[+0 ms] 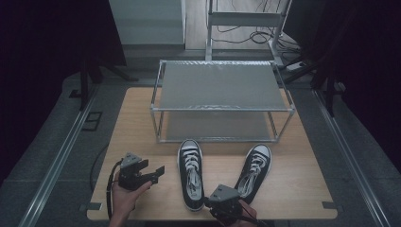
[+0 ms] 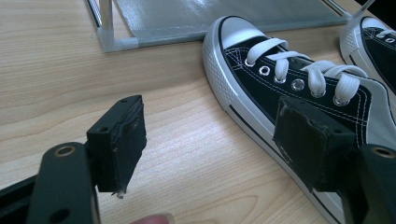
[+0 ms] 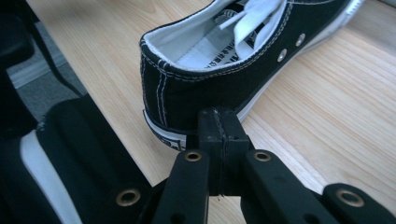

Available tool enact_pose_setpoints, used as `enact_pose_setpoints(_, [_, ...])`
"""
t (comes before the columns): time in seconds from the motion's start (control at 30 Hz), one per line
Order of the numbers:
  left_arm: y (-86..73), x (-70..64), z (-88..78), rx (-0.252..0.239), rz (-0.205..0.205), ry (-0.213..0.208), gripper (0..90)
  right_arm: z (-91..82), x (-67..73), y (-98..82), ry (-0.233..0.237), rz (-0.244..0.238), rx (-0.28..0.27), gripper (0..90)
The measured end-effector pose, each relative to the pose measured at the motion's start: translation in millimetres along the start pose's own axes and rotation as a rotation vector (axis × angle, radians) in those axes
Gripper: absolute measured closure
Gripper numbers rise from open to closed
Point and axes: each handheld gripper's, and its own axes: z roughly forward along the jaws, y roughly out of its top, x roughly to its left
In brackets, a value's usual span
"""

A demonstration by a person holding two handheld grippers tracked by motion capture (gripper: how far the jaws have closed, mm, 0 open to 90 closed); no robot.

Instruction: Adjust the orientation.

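Sneakers sit side by side on the wooden table (image 1: 142, 118), in front of a low metal-framed shelf rack (image 1: 220, 87). The left sneaker (image 1: 191, 172) points straight at the rack, while the right sneaker (image 1: 254, 171) is angled, toe leaning to the right, heel close to the table's near edge. Both are black canvas low-tops with white rubber toe caps, white soles, white laces through metal eyelets and white stitching; the right one has a pale lining with printed text on the insole. The left gripper (image 1: 158, 171) rests just left of the left sneaker, its jaws released and standing apart with only bare table between them. The right gripper (image 3: 218, 125) is clenched, pads pressed together with nothing between them, its tips right at the right sneaker's heel (image 3: 168, 100).
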Motion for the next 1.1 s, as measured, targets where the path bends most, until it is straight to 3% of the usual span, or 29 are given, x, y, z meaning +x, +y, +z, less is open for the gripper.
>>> enact_pose_setpoints(0.33, [0.2,-0.1,-0.9,0.002,-0.004,-0.005,25.8,17.2,11.2,6.0,0.083,0.017,-0.041,90.0])
enact_pose_setpoints(0.5, [0.3,1.5,-2.9,-0.002,-0.008,-0.001,25.8,32.9,14.1,13.9,0.178,0.042,-0.065,90.0])
enact_pose_setpoints(0.77, [0.3,4.2,-4.7,-0.001,-0.012,0.002,25.8,55.9,18.9,26.9,0.252,0.038,-0.097,90.0])
enact_pose_setpoints(0.97, [0.4,4.7,-5.6,0.003,-0.01,-0.004,25.5,59.9,21.0,31.3,0.269,0.03,-0.097,87.4])
enact_pose_setpoints(1.07, [0.8,4.5,-6.5,0.002,-0.009,-0.006,25.5,52.7,19.7,31.4,0.253,0.026,-0.113,84.8])
enact_pose_setpoints(1.1, [1.5,3.2,-7.6,0.004,-0.004,-0.014,25.4,40.6,16.9,32.5,0.224,0.021,-0.136,80.6])
